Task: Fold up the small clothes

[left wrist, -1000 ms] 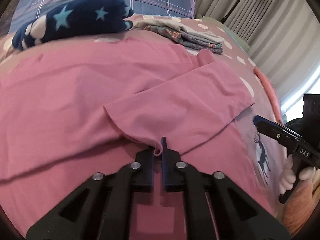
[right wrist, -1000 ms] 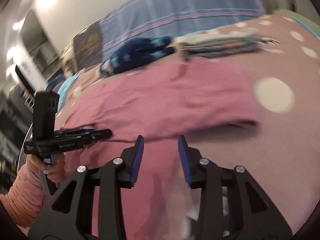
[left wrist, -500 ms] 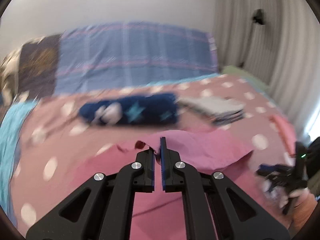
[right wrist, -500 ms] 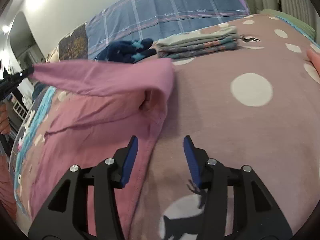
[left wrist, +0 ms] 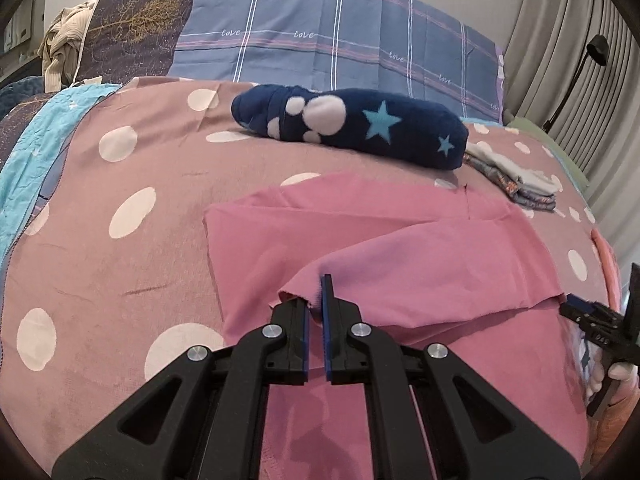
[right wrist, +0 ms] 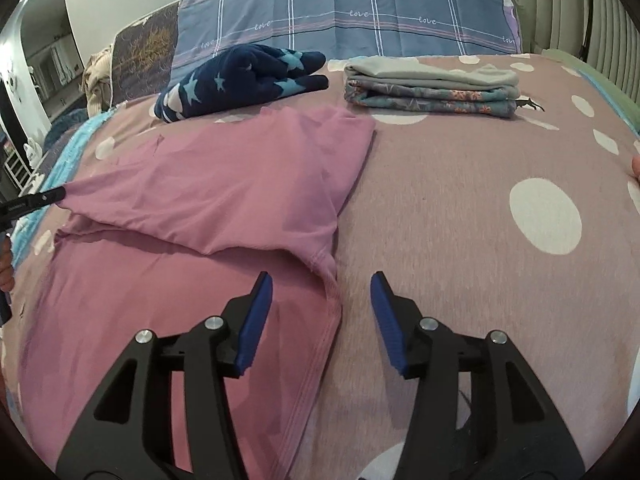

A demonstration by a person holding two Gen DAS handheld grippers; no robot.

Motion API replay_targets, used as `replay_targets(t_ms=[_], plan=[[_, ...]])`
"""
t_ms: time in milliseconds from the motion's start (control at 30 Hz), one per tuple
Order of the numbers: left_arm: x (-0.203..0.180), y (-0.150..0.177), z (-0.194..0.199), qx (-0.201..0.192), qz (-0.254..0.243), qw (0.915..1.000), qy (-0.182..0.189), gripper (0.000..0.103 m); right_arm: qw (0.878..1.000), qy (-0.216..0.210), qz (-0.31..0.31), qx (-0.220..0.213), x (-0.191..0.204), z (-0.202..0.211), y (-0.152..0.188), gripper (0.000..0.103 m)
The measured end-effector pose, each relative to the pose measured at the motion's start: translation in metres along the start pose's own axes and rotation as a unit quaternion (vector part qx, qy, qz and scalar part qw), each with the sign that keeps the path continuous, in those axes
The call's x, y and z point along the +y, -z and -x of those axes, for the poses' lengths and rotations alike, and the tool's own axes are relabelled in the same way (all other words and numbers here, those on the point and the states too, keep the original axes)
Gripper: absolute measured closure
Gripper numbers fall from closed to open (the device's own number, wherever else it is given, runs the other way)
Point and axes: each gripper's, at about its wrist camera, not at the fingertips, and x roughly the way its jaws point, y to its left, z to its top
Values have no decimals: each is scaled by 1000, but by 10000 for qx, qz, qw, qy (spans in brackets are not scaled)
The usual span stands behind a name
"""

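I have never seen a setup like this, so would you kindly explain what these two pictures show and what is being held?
There is no robot here: a person holds a hand-held two-finger gripper in each hand, and each gripper carries a wide-angle camera looking along its fingers.

The left wrist picture shows the left gripper shut on a corner of the pink cotton garment, lifting that flap over the rest of the garment. The right gripper appears at this picture's right edge.

The right wrist picture shows the right gripper. Its jaws have just been opening and hold nothing; the garment's edge lies beneath them.

All this lies on a mauve bedspread with white dots. Further back are a navy fleece roll with stars and a stack of folded grey and floral clothes, in front of a blue checked pillow.
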Motion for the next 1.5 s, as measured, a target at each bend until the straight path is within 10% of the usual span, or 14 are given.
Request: replay_targets(t_ms=[167,333,533,700,800,1000,1167,1500], plan=[[-3,-1,18,-226,-17,9996,179,97,10000,-74,-62,11,-2,0,2,50],[7,29,-11,439,-197,9987,-149,67,9998,-165,-93,42,-8,1,6,49],[36,23,-15,320,597,9968,413,58,9999,-153,3,58,-4,-1,7,44],[36,1,-41,573,671,9954,373,59,9999,-134,3,31,-2,-2,12,42],[30,-5,-55,796,658,9938,408,99,9998,-177,-44,30,-4,-1,11,42],[-28,11,-5,226,-541,9879,1433,99,9997,-223,-67,44,-6,-4,12,40],[-65,45,-4,616,-1725,9764,1144,80,9998,-205,-17,18,-2,-5,14,38],[-38,38,-14,563,-1117,9886,843,64,9998,-210,-25,15,-2,-5,15,37]])
